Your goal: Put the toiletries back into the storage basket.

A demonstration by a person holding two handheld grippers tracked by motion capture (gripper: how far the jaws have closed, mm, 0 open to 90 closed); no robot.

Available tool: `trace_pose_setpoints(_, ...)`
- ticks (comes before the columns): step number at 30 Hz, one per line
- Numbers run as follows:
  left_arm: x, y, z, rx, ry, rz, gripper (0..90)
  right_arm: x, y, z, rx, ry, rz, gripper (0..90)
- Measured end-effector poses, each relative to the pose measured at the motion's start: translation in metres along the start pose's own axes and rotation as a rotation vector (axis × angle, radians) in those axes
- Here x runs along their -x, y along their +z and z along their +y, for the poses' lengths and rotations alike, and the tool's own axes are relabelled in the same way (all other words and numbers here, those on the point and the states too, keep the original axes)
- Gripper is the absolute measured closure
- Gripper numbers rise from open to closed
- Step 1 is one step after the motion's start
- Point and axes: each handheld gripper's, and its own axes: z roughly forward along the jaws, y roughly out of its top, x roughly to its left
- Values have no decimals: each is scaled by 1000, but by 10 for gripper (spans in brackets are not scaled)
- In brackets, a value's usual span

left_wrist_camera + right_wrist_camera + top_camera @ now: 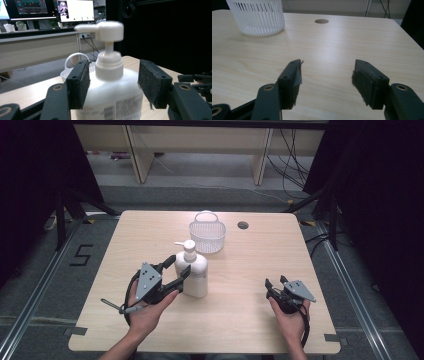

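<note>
White stuff: one pump bottle point(192, 272), one basket point(207, 234). Left gripper point(175, 271) wide around bottle, right gripper point(276, 283) wide, holding nothing.

Light wooden table point(250, 270) with round hole point(243, 225), white slotted basket point(207, 236) near far edge, pump bottle point(192, 270) standing mid-table

Even overhead light is thrown on the pale table point(240, 270), ringed by dark surroundings. Beyond the left gripper's jaws, the pump bottle point(110, 82) is rendered soft, perhaps by motion blur; bright monitors point(50, 10) glow behind. Soft sheen lies ahead of the right gripper's jaws.
</note>
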Motion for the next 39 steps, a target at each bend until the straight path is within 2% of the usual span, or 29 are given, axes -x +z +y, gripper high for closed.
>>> trace_pose_setpoints(1, 1, 3, 2, -3, 2, 1, 425, 1, -1, 0, -2, -9, -1, 404)
trace_pose_setpoints(2, 2, 5, 4, -9, 0, 3, 429, -1, -1, 0, -4, 7, -1, 405)
trace_pose_setpoints(3, 3, 8, 5, -13, -3, 12, 430, 1, -1, 0, -4, -13, 0, 405)
trace_pose_setpoints(4, 3, 9, 7, -20, -3, 20, 431, 0, 0, 0, 2, -13, -4, 405)
trace_pose_setpoints(6, 3, 12, 10, -21, -6, 30, 433, -2, -1, 0, -14, 20, 2, 405)
trace_pose_setpoints(7, 3, 14, 12, -25, -8, 36, 434, -1, -1, 0, -13, 10, -1, 405)
trace_pose_setpoints(9, 2, 17, 14, -34, -9, 45, 437, -3, -1, 0, -16, 35, -4, 406)
trace_pose_setpoints(10, 2, 19, 15, -37, -7, 48, 440, -2, 0, 0, -10, 19, 2, 407)
trace_pose_setpoints(11, 2, 20, 16, -41, -6, 51, 444, -3, 0, 0, -16, 32, 0, 408)
trace_pose_setpoints(12, 2, 22, 16, -44, -3, 57, 447, 0, 0, 1, -17, -4, -5, 408)
trace_pose_setpoints(13, 2, 23, 17, -44, -2, 61, 450, -3, -1, 0, -26, 29, -5, 408)
trace_pose_setpoints(15, 4, 25, 19, -46, 4, 74, 457, -1, 0, 1, -16, -3, 0, 409)
trace_pose_setpoints(16, 4, 27, 19, -46, 8, 77, 458, 0, 0, 1, -12, -18, -11, 408)
trace_pose_setpoints(17, 4, 28, 20, -44, 7, 79, 458, -1, 1, 1, -14, -9, -4, 408)
trace_pose_setpoints(19, 6, 31, 21, -47, 8, 92, 455, 0, 0, 1, -15, -23, -9, 408)
trace_pose_setpoints(24, 7, 37, 24, -53, 1, 110, 463, 0, 0, 1, -15, -23, -8, 407)
trace_pose_setpoints(25, 8, 38, 24, -57, -5, 115, 467, -2, 0, 1, -18, -6, 0, 407)
trace_pose_setpoints(28, 9, 41, 25, -55, -15, 131, 478, -1, 1, 1, -18, -6, 0, 407)
trace_pose_setpoints(29, 10, 41, 25, -54, -16, 131, 497, 0, 0, 1, -14, -19, -6, 407)
trace_pose_setpoints(33, 10, 43, 26, -56, -27, 148, 514, 0, 1, 1, -11, -10, 2, 406)
trace_pose_setpoints(39, 12, 45, 27, -64, -40, 154, 562, -1, 0, 1, -17, -12, 1, 407)
